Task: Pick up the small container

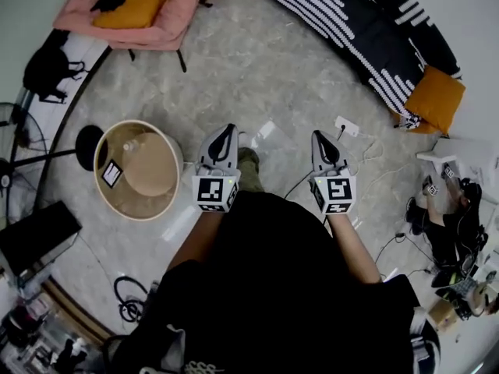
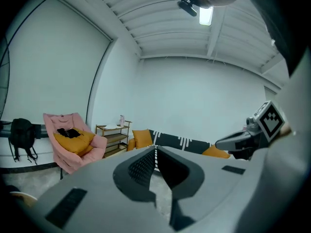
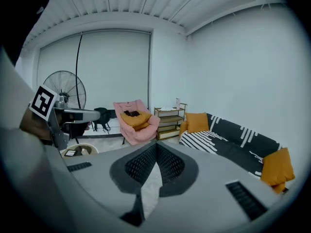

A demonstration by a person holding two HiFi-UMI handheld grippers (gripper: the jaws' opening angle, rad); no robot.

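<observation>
The small container (image 1: pixel 133 144) is on the round wooden table (image 1: pixel 166 201), near the top of the tabletop at about 12 o'clock from its centre. A card with a black square marker (image 1: pixel 111 174) lies at 9 o'clock. From the head view the container is only a pale, see-through shape. I cannot tell whether it stands upright or lies down, nor which way its long axis runs. In the right gripper view the table is a small patch at 9 o'clock, and the container on it is too small to make out.

The table is at 9 o'clock of the left gripper (image 1: pixel 228 129), near it but apart. The left gripper's jaws are pressed together with nothing between them. The right gripper (image 1: pixel 320 136) is the same, with pads tip to tip and empty. Both point toward 12 o'clock over bare floor, side by side and apart.

The person's dark-clothed body fills the lower half of the head view (the floor beneath is hidden). A pink chair (image 1: pixel 168 22) is cut off by the frame at 11 o'clock, and a striped sofa (image 1: pixel 366 29) with an orange cushion (image 1: pixel 433 97) runs out of frame at 1 o'clock. The clutter at 4 o'clock is too tangled to name.
</observation>
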